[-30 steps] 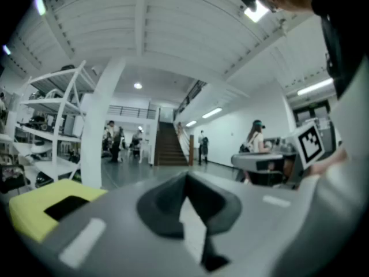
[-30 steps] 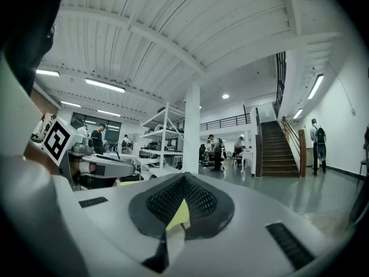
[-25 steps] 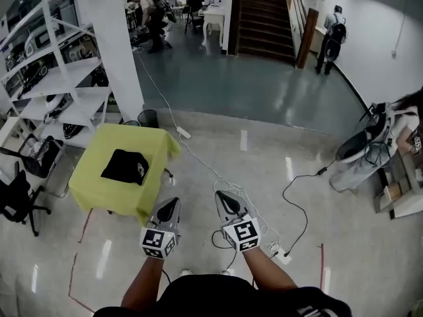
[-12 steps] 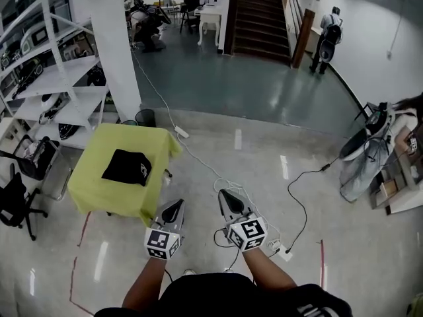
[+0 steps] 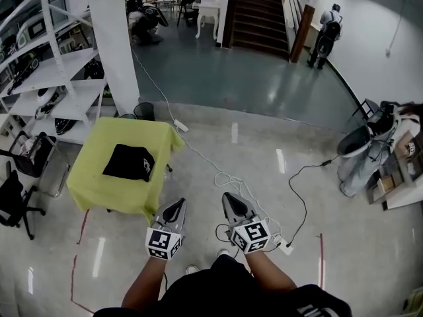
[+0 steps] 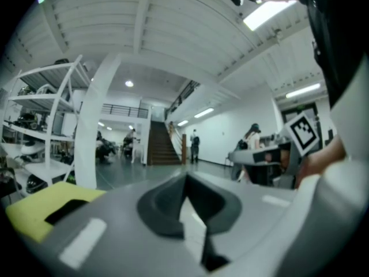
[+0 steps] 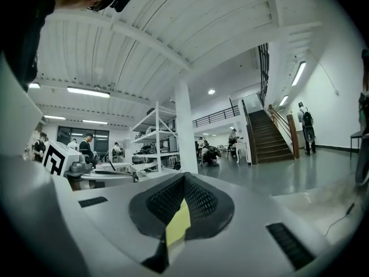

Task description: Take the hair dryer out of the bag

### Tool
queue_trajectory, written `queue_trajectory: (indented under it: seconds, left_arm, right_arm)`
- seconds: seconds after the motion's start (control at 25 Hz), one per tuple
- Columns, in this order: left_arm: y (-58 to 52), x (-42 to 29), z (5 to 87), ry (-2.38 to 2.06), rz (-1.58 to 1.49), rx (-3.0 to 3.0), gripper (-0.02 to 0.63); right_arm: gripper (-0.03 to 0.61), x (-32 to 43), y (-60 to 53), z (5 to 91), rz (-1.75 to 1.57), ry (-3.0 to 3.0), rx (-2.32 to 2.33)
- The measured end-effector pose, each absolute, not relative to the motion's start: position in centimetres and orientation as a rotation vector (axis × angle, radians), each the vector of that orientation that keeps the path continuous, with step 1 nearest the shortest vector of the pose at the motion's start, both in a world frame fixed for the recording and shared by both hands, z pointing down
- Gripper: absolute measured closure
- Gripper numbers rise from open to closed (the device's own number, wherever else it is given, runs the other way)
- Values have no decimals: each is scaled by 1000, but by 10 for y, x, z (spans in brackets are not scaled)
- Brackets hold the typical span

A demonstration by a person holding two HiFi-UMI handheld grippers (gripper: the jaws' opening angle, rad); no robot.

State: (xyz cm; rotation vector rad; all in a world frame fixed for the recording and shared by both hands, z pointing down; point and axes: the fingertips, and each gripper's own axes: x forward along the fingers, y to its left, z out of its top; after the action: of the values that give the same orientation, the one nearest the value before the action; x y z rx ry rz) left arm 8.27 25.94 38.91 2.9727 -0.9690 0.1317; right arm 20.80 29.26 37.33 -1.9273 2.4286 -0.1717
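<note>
1. Far left: white shelving (image 5: pixel 59 78) stands against the wall, with a black office chair (image 5: pixel 13 200) in front of it.

2. Work surface: a table (image 5: pixel 99 183) under a yellow-green cloth stands right of the chair. The black bag (image 5: pixel 129 162) lies flat near the middle of it. I cannot see the hair dryer in any view, and the bag shows no opening from here.

3. Left gripper (image 5: pixel 174 209): I hold it level, pointing forward, off the near right corner of the table. In the left gripper view (image 6: pixel 185 180) the jaws are fully closed, tip against tip, with nothing between them. That view places the table (image 6: pixel 34 209) and the bag (image 6: pixel 66 209) low at the left edge, so the bag is ahead and to the left of the tips, and clear of them.

4. Right gripper (image 5: pixel 231 202): it is held beside the left one, also level. In the right gripper view (image 7: pixel 183 180) its jaws are closed and grip nothing. It is the farther of the two from the bag, with the left gripper between it and the table.

5. Floor: a white cable (image 5: pixel 218 177) runs past the tips to a power strip (image 5: pixel 284 246) at my right.

6. Background right: a staircase (image 5: pixel 254 12), then a person (image 5: pixel 324 38) carrying a backpack.
</note>
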Motion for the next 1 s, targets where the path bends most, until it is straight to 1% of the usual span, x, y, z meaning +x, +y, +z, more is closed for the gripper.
queue_trajectory:
  seconds: [0.44,0.84,1.0]
  left_arm:
    - [204,107,393,-1008,184,2969,607]
    - [140,164,383,-1072,176,2959,607]
    - [120,184,379,-1098,158,2950,607]
  right_arm:
    - [572,226,229,368,-128,2495,-1868]
    - [572,278,157,362,-99,2544,-1798]
    - [572,284,135,360,-62,2566,-1785]
